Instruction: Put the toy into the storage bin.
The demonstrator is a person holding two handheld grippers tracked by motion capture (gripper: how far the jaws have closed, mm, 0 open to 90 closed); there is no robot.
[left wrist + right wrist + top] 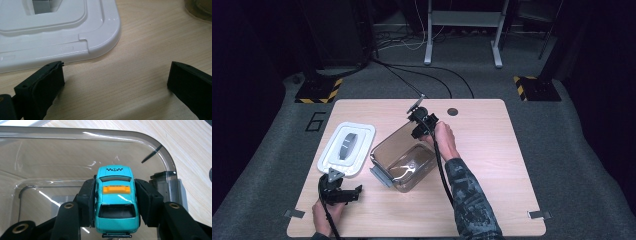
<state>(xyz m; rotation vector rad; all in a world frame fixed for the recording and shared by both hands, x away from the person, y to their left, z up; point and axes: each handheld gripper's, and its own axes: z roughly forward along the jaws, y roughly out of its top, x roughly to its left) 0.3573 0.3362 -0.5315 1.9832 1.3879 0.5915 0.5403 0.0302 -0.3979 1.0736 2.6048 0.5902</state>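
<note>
A teal toy taxi (115, 198) with an orange roof sign sits clamped between the pads of my right gripper (115, 202), held above the open clear plastic container (50, 152). From above, that gripper (421, 125) hovers at the far rim of the container (403, 159). The white lid (347, 148) lies flat to the container's left. My left gripper (343, 192) rests low near the table's front left, jaws wide apart over bare wood (117, 82), just short of the lid's rounded corner (100, 42).
The wooden table (492, 150) has free room on its right half. A small dark round hole (453, 111) sits near the far edge. Cables trail across the grey floor behind the table.
</note>
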